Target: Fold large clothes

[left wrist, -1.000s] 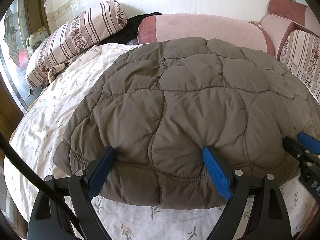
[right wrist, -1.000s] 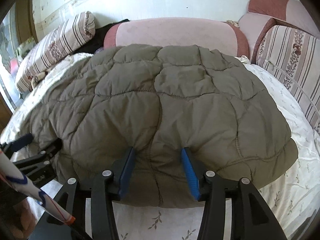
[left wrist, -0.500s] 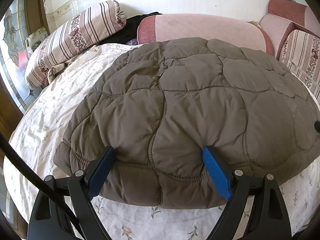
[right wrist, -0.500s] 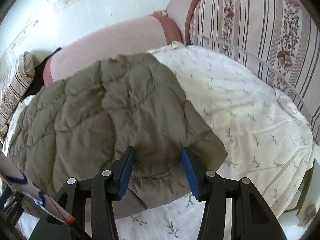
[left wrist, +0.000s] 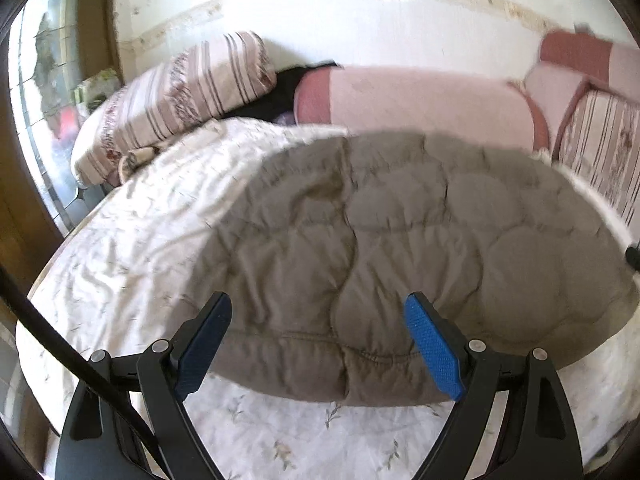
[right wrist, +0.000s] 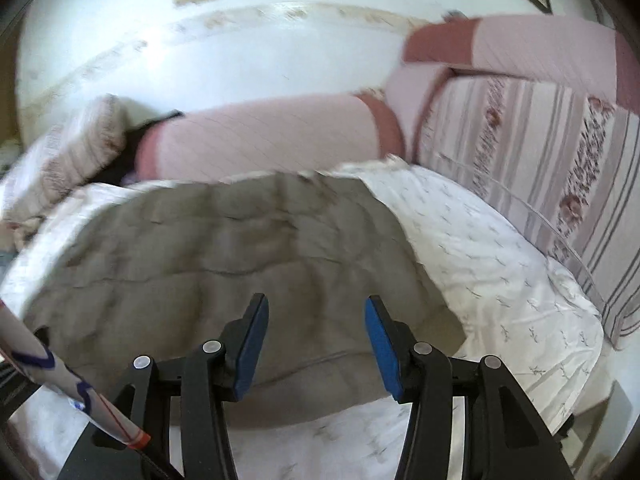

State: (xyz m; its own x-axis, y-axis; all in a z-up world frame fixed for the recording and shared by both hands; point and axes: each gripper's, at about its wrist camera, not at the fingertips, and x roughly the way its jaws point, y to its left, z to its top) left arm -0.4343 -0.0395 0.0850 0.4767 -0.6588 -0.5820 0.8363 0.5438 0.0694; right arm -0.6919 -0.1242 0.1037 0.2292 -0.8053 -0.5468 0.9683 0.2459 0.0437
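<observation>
- Quilted jacket (left wrist: pixel 400 240), olive-brown, lies spread flat on the bed, on a white sheet (left wrist: pixel 132 248) printed with small sprigs. Its elastic hem faces the cameras.
- Left hand-held gripper (left wrist: pixel 318 344): jaws spread wide, blue pads on either side of the hem's middle stretch. The fabric passes between the fingers (left wrist: pixel 434 352) but is not pinched; nothing is held.
- Right hand-held gripper (right wrist: pixel 316 344): jaws apart at a medium gap, empty. The fingers hang over the jacket (right wrist: pixel 224 264) near its right hem corner; whether they touch the cloth cannot be told.
- In the right wrist view the jacket's right edge runs diagonally, with bare sheet (right wrist: pixel 500 272) to its right.
- Both views are blurred; the stitching is soft and small detail is lost.
- Behind the jacket: a pink bolster (left wrist: pixel 420 108) with darker red ends along the wall.
- Far left: a striped floral pillow (left wrist: pixel 180 100), a dark garment (left wrist: pixel 280 96) between it and the bolster.
- Right side: a striped cushion (right wrist: pixel 560 168) stands upright along the bed's edge.
- A white tube with red and blue markings (right wrist: pixel 60 384) crosses the lower left of the right wrist view.
</observation>
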